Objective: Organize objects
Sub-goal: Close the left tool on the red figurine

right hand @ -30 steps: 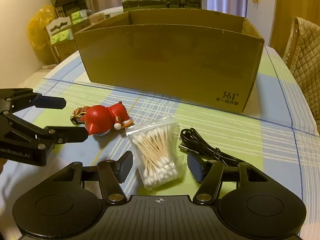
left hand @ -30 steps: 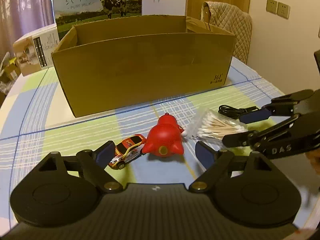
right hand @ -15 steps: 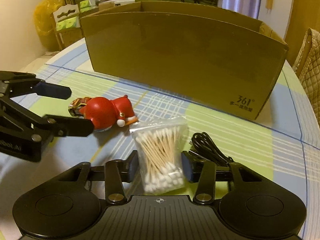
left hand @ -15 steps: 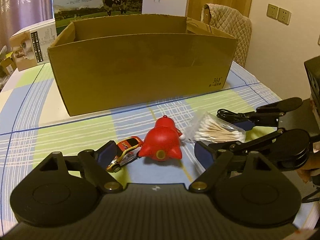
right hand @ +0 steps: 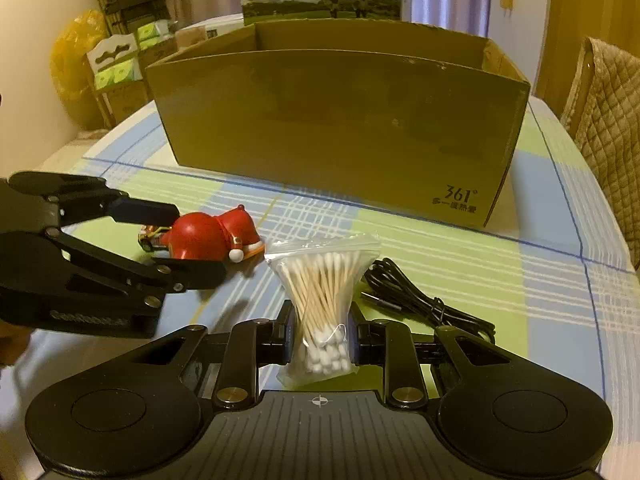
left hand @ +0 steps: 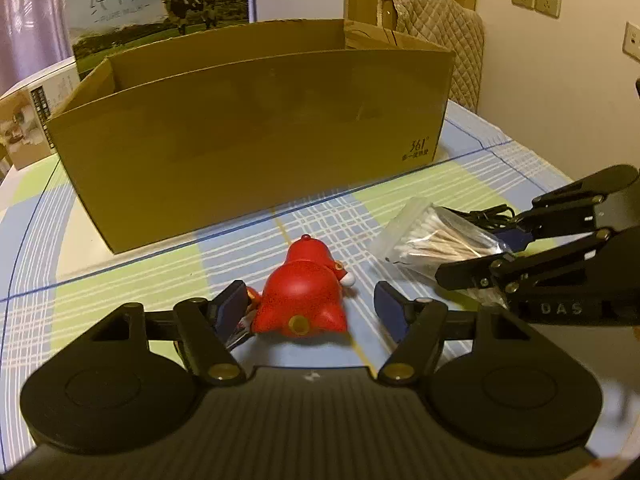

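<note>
The fingers of the right gripper [right hand: 320,340] were pressed from both sides on the lower end of the bag of cotton swabs [right hand: 323,304], so this gripper was grasping the bag, and the bag narrowed where the pads squeezed it. The top of the bag spread out toward the cardboard box [right hand: 340,128]. Just to the right of the bag a black cable [right hand: 424,300] lay coiled on the tablecloth [right hand: 460,256]. The left gripper [left hand: 310,307] had its fingers spread apart, one on each side of the red toy figure [left hand: 306,300], and there was a gap at the right pad, so it was not gripping the figure. The figure lay on its side on the cloth, and a small toy car [right hand: 152,238] lay just beside it, partly hidden behind the left finger. The cardboard box stood open behind all these things, in the middle of the table. Behind the box a milk carton with a cow picture [left hand: 160,4] stood, and a chair with a quilted cover [left hand: 436,40] was at the right side.
</note>
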